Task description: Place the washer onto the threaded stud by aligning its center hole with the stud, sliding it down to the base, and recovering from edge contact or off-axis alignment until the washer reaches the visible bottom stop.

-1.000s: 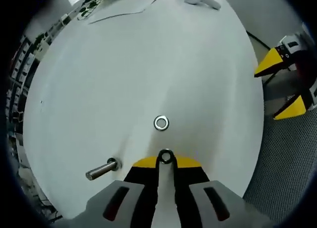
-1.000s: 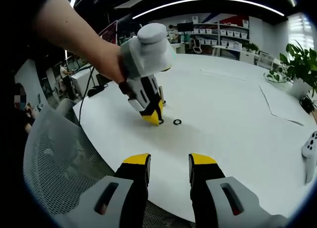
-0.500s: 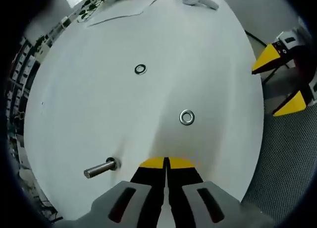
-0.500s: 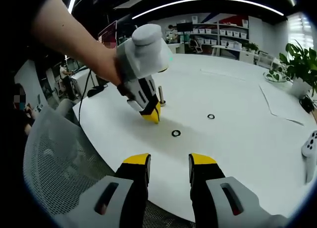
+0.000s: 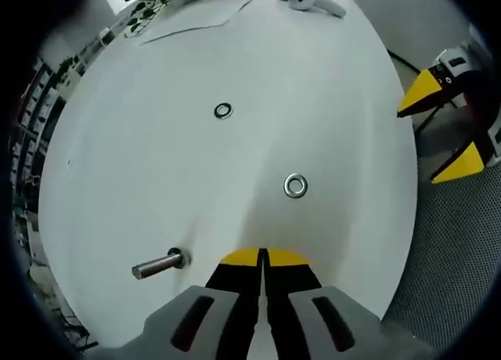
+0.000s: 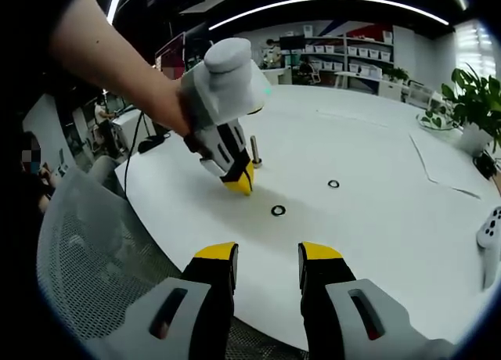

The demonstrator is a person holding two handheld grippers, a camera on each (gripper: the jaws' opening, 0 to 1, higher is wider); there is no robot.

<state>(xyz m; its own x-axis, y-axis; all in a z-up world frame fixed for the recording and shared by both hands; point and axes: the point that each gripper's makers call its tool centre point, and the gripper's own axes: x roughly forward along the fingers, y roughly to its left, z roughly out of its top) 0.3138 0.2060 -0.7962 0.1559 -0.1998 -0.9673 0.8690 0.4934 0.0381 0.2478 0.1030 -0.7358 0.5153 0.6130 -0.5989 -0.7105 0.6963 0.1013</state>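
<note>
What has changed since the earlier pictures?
The left gripper no longer holds anything; its jaws are shut empty. Two small silver metal rings now lie on the round white table where one lay: a near washer and a far washer. The steel threaded stud and right gripper stayed put.

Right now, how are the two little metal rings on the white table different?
The silver washer nearer the left gripper looks bigger and brighter; the far darker washer looks smaller, likely just from distance. The near one lies just ahead of the left gripper's yellow tips; the far one sits out in the middle of the white round table. Both lie flat, off the threaded metal stud.
</note>
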